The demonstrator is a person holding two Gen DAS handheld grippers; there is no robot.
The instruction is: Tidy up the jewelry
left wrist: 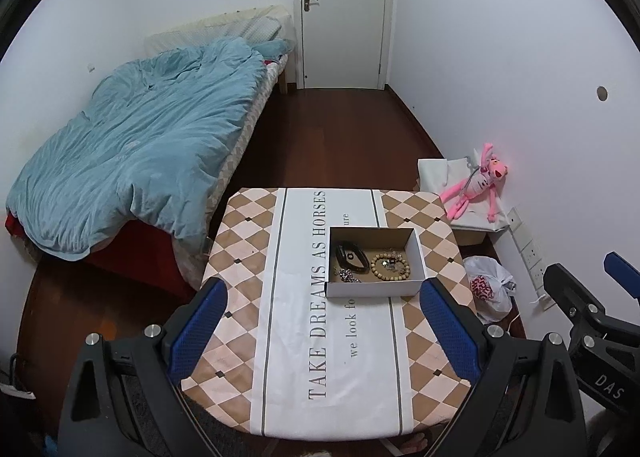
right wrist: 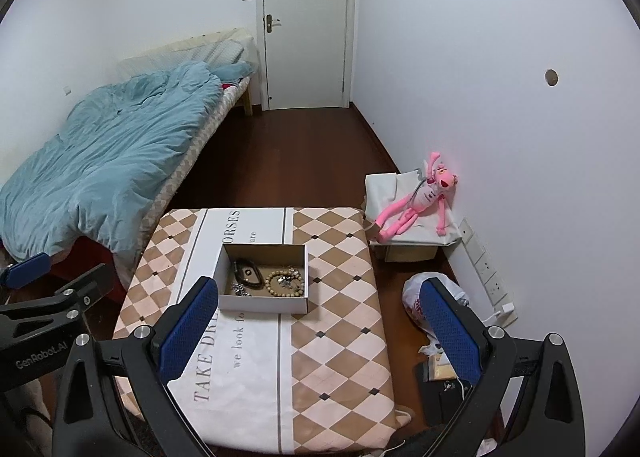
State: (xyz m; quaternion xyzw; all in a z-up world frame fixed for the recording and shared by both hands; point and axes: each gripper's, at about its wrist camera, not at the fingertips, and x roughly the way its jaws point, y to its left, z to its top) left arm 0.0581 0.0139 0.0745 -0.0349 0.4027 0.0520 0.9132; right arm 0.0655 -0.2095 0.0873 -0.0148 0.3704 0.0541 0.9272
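The open box (left wrist: 376,262) sat toward the table's (left wrist: 304,337) far right part, holding a bead bracelet (left wrist: 390,266), a black band (left wrist: 351,256) and a chain (left wrist: 349,276). Both the left gripper (left wrist: 324,331) and the right gripper (right wrist: 318,331) hovered short of it, jaws wide and empty.

The left gripper (left wrist: 322,321) is held above the near end of the table (left wrist: 424,213), its two blue-padded fingers (left wrist: 198,331) spread wide apart with nothing between them. The right gripper (right wrist: 316,327) hangs level with it over the table's right side, fingers (right wrist: 188,333) likewise spread wide and holding nothing; its right finger reaches out past the table's right edge. The two grippers sit side by side, close together but apart, both pointing toward the table's far end and tilted downward.
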